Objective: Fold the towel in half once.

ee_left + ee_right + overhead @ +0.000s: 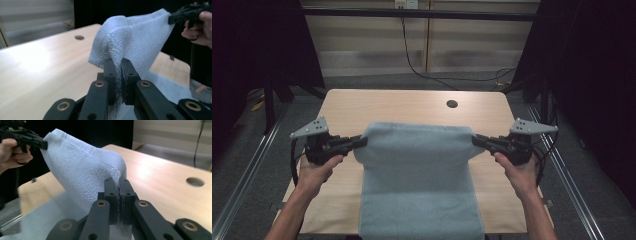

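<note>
A pale blue towel [419,170] hangs stretched between my two grippers above the wooden table [362,105]; its lower part drapes over the table's near edge. My left gripper [362,142] is shut on the towel's left top corner, and the left gripper view shows terry cloth [130,37] pinched between the jaws at my left gripper [119,65]. My right gripper [475,139] is shut on the right top corner, where the towel [82,167] rises out of my right gripper [117,184]. The top edge runs taut and level, lifted off the table.
A round cable hole [452,104] sits in the table's far right part. Bare wood lies beyond the towel and to both sides. Metal rails [247,165] run along the floor left and right of the table. A black cable [412,60] trails behind the table.
</note>
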The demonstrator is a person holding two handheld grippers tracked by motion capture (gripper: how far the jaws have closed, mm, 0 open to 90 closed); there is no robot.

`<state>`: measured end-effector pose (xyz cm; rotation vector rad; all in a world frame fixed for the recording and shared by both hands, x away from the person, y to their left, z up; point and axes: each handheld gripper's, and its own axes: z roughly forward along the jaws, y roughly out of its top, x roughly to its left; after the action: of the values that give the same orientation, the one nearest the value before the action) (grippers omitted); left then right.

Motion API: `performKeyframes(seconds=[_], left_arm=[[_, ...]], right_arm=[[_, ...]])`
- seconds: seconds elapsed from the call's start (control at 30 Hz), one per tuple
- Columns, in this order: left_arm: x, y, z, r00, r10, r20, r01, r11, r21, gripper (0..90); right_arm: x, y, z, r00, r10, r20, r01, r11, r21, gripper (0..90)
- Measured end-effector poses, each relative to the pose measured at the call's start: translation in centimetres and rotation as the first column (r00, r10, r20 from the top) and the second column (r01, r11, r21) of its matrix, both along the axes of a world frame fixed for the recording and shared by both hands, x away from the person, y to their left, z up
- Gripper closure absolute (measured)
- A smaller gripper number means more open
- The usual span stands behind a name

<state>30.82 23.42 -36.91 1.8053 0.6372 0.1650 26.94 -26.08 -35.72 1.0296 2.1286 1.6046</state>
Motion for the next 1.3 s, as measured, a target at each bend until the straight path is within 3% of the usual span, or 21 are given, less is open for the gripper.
performKeyframes(seconds=[0.17, 0.2, 0.27, 0.3, 0.37, 0.4, 0.47, 0.5, 0.57, 0.6, 0.63, 0.67, 0.77, 0.8, 0.87, 0.93, 1.0, 1.1, 1.13, 1.2, 1.3], left_arm=[[-3.2, -0.1, -1.8, 0.9973, -0.050, -0.053, 0.052, 0.9981, 0.034, 84.7], [-3.8, -0.1, -2.4, 0.9978, -0.034, -0.057, 0.036, 0.9988, 0.032, 84.7], [-4.9, -0.1, -4.3, 0.9902, -0.064, -0.125, 0.070, 0.9967, 0.042, 84.7], [-5.5, -0.1, -5.3, 0.9887, -0.058, -0.138, 0.065, 0.9966, 0.051, 84.7], [-6.3, -0.1, -6.9, 0.9766, -0.067, -0.204, 0.086, 0.9930, 0.082, 84.7], [-6.7, 0.0, -7.7, 0.9754, -0.059, -0.213, 0.083, 0.9906, 0.108, 84.6], [-7.4, 0.2, -9.4, 0.9585, -0.073, -0.276, 0.113, 0.9851, 0.130, 84.4], [-7.8, 0.3, -10.2, 0.9560, -0.063, -0.287, 0.108, 0.9837, 0.144, 84.4], [-8.4, 0.5, -11.8, 0.9296, -0.072, -0.362, 0.130, 0.9819, 0.138, 84.3], [-8.8, 0.3, -12.2, 0.9290, -0.075, -0.362, 0.143, 0.9757, 0.166, 84.3], [-9.1, 0.1, -12.1, 0.9389, -0.076, -0.336, 0.150, 0.9679, 0.201, 83.9], [-9.1, 0.0, -11.9, 0.9441, -0.080, -0.320, 0.152, 0.9666, 0.207, 83.8], [-8.4, -0.3, -12.7, 0.9355, -0.068, -0.347, 0.156, 0.9599, 0.233, 84.0], [-8.2, -0.4, -12.9, 0.9310, -0.071, -0.358, 0.161, 0.9604, 0.227, 84.1], [-7.8, -0.6, -13.0, 0.9368, -0.071, -0.343, 0.160, 0.9580, 0.238, 84.5], [-7.2, -0.6, -13.2, 0.9339, -0.067, -0.351, 0.154, 0.9622, 0.225, 84.9], [-6.3, -0.5, -13.4, 0.9353, -0.058, -0.349, 0.142, 0.9649, 0.221, 85.0], [-4.2, -0.6, -13.5, 0.9459, -0.017, -0.324, 0.095, 0.9698, 0.225, 85.3], [-3.6, -0.7, -13.5, 0.9451, -0.009, -0.327, 0.087, 0.9701, 0.226, 85.4], [-2.2, -1.1, -13.5, 0.9567, 0.019, -0.290, 0.058, 0.9653, 0.255, 85.5], [0.5, -1.5, -13.6, 0.9561, 0.040, -0.290, 0.037, 0.9670, 0.252, 85.5]], right_arm=[[-3.4, 0.2, -1.6, 0.9992, 0.014, -0.038, -0.015, 0.999, -0.043, 86.9], [-4.0, 0.3, -1.9, 0.9986, 0.016, -0.050, -0.019, 0.998, -0.053, 86.9], [-5.2, 0.4, -3.0, 0.9965, 0.023, -0.080, -0.029, 0.997, -0.070, 86.9], [-5.9, 0.5, -3.8, 0.9946, 0.025, -0.101, -0.034, 0.995, -0.089, 86.9], [-7.0, 0.5, -5.1, 0.9907, 0.025, -0.134, -0.035, 0.997, -0.076, 86.9], [-7.5, 0.8, -5.9, 0.9868, 0.040, -0.157, -0.051, 0.997, -0.065, 86.9], [-8.4, 1.6, -7.5, 0.9799, 0.039, -0.195, -0.068, 0.987, -0.144, 86.9], [-8.6, 1.8, -8.3, 0.9751, 0.041, -0.218, -0.076, 0.985, -0.156, 86.9], [-9.1, 1.9, -9.8, 0.9658, 0.049, -0.255, -0.085, 0.988, -0.130, 86.9], [-9.3, 2.1, -10.4, 0.9618, 0.048, -0.269, -0.092, 0.984, -0.150, 86.9], [-9.4, 2.2, -11.0, 0.9547, 0.053, -0.293, -0.099, 0.984, -0.146, 86.9], [-9.4, 2.3, -11.7, 0.9476, 0.058, -0.314, -0.109, 0.983, -0.148, 86.9], [-9.6, 2.9, -13.1, 0.9300, 0.047, -0.364, -0.122, 0.975, -0.185, 86.9], [-9.5, 3.0, -13.2, 0.9308, 0.047, -0.363, -0.126, 0.972, -0.196, 86.9], [-9.2, 3.1, -13.2, 0.9301, 0.034, -0.366, -0.118, 0.971, -0.210, 86.9], [-8.4, 3.1, -13.6, 0.9265, 0.027, -0.375, -0.116, 0.969, -0.217, 87.2], [-7.8, 3.3, -13.6, 0.9307, 0.013, -0.366, -0.105, 0.967, -0.233, 87.3], [-6.6, 3.9, -13.5, 0.9386, -0.006, -0.345, -0.093, 0.958, -0.272, 87.3], [-6.0, 4.2, -13.4, 0.9400, -0.013, -0.341, -0.094, 0.951, -0.294, 87.4], [-4.9, 4.6, -13.3, 0.9423, -0.033, -0.333, -0.079, 0.945, -0.318, 87.3], [-3.2, 4.8, -13.2, 0.9437, -0.044, -0.328, -0.072, 0.940, -0.333, 87.3]])
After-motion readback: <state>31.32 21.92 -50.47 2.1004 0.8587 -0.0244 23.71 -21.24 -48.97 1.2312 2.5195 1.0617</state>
